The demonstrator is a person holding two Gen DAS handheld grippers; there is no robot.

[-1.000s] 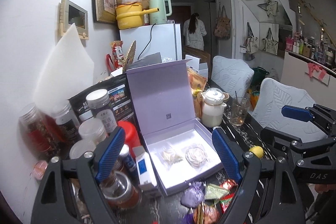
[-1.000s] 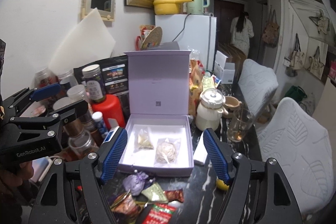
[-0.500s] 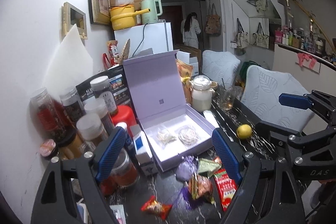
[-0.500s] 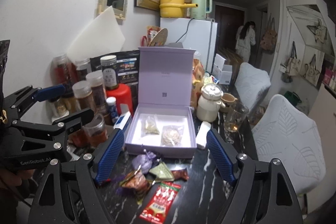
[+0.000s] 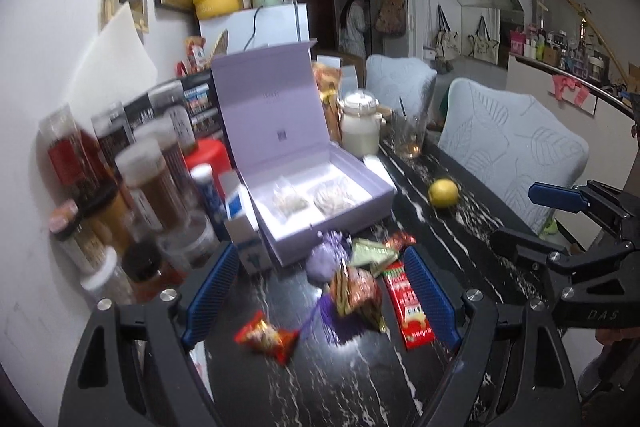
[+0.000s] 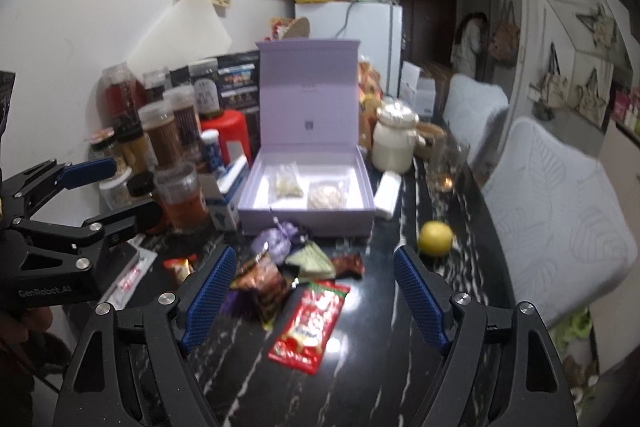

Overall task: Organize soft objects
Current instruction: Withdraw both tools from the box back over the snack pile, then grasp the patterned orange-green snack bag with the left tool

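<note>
I hold both grippers, left gripper (image 5: 318,291) and right gripper (image 6: 316,293), jaws apart and empty, above the snack packets (image 6: 280,275) lying before the open purple box (image 6: 306,183).

Bare dark counter (image 6: 360,367) lies open in front of the snack packets (image 6: 308,319). Jars (image 6: 168,131) crowd the left (tightly packed), the lilac box (image 6: 308,183) blocks behind, chairs (image 6: 560,211) hem the right edge.

"DAS" on right gripper (image 5: 568,223) body, 4 o'clock; "GenRobot.AI" on left gripper (image 6: 104,187) body, 8 o'clock.
</note>
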